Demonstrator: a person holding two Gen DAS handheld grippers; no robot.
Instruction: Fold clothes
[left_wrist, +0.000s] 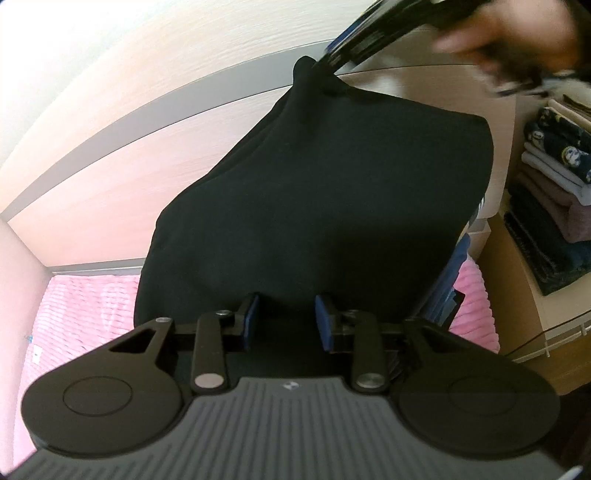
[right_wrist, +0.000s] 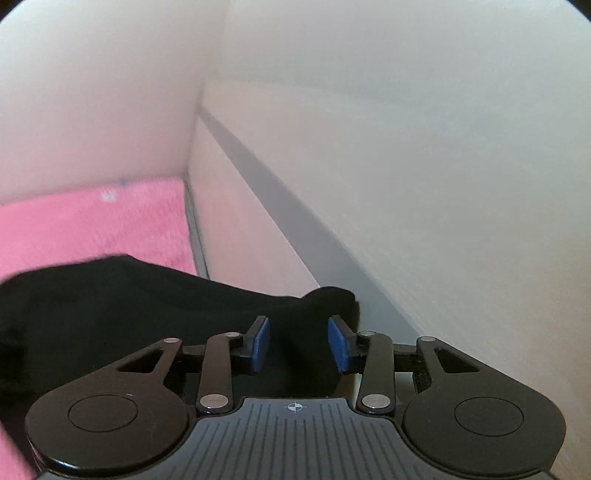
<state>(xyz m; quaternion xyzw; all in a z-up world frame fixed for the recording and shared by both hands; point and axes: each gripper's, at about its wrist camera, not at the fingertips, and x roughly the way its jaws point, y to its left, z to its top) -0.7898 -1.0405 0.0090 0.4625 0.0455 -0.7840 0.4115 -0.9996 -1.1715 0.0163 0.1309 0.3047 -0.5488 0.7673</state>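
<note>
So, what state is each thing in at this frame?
black garment: lifted, tented at one corner.
right gripper: clamping that raised corner.
left gripper: cloth between fingers, grip unclear.
clothes stack: folded, piled up.
pink bedspread: spread flat.

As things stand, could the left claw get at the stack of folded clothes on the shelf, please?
Probably not directly: the black garment fills the left claw, and the folded stack sits off to its right.

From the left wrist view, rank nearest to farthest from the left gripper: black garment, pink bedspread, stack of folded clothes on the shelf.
From the left gripper:
1. Black garment, right at the fingers, dead ahead.
2. Pink bedspread, below, showing left and right of the garment.
3. Stack of folded clothes, far right on the shelf.
</note>
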